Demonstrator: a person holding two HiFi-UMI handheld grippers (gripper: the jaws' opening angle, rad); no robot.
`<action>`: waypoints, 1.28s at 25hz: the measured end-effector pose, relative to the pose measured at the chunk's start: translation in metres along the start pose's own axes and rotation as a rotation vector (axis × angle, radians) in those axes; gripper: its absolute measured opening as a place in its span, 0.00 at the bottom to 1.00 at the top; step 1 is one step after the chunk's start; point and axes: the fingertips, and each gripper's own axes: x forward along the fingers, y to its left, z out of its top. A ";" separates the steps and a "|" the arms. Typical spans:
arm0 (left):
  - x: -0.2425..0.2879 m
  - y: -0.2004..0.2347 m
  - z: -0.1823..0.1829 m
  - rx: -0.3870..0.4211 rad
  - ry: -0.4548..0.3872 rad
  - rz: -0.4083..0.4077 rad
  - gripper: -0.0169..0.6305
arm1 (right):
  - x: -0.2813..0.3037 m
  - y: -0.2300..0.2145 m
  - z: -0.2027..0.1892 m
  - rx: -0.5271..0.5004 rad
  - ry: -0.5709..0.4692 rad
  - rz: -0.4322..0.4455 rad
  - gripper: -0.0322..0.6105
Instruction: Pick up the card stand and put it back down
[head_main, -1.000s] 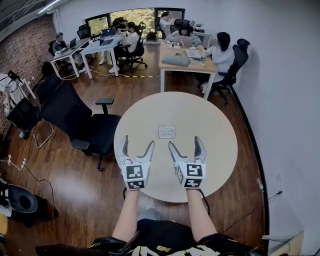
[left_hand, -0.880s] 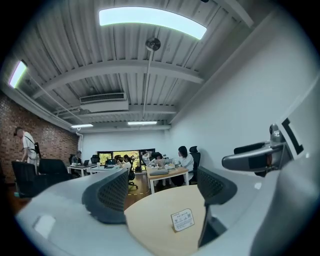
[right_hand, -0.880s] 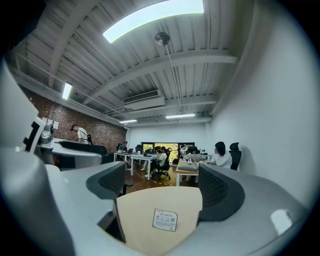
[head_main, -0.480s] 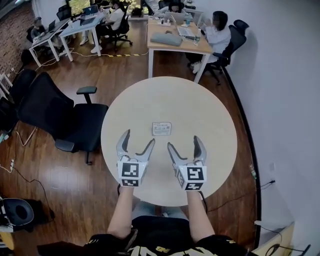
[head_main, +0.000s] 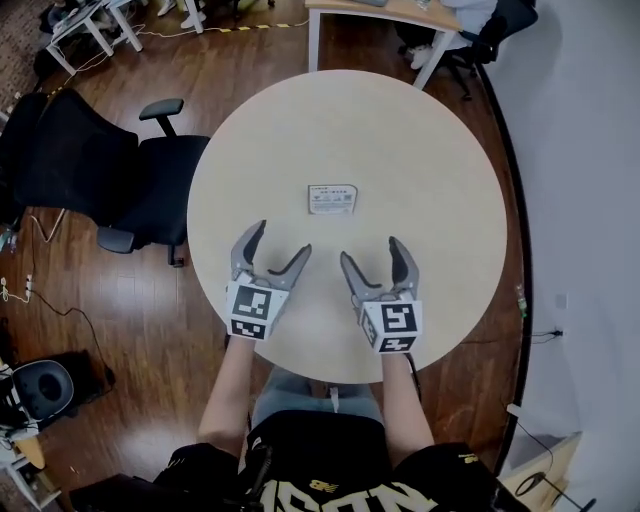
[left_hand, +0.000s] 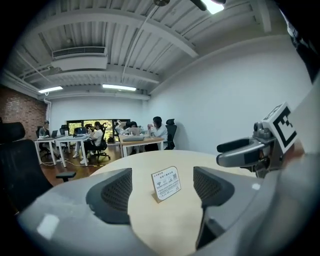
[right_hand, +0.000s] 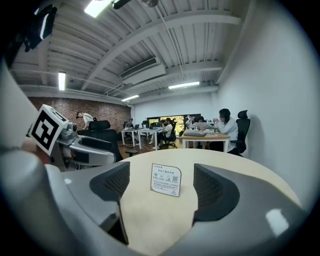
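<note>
A small white card stand (head_main: 332, 199) stands upright on the round beige table (head_main: 440, 180), near its middle. It shows ahead of the jaws in the left gripper view (left_hand: 166, 183) and in the right gripper view (right_hand: 165, 180). My left gripper (head_main: 274, 246) hovers over the table's near edge, its jaws apart and slowly closing, nothing between them. My right gripper (head_main: 373, 256) hangs beside it on the right, its jaws apart and closing, also empty. Both sit well short of the card stand.
A black office chair (head_main: 130, 170) stands at the table's left on the wooden floor. Desks (head_main: 385, 10) lie beyond the table's far side. A white wall runs along the right. In the gripper views, people sit at desks (left_hand: 135, 140) in the background.
The head view has tilted down, so the table fills more of the picture and the far desks have slid out. Both grippers stay near the table's front edge; the right jaws have narrowed.
</note>
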 end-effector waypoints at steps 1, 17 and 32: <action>0.005 0.000 -0.006 0.004 0.007 -0.012 0.62 | 0.004 -0.001 -0.007 0.001 0.007 0.007 0.68; -0.065 0.144 -0.074 0.180 0.245 -0.256 0.78 | 0.034 -0.017 -0.054 -0.004 0.080 0.075 0.67; -0.022 0.187 -0.033 0.202 0.340 -0.530 0.90 | 0.035 -0.034 -0.058 -0.016 0.115 0.100 0.67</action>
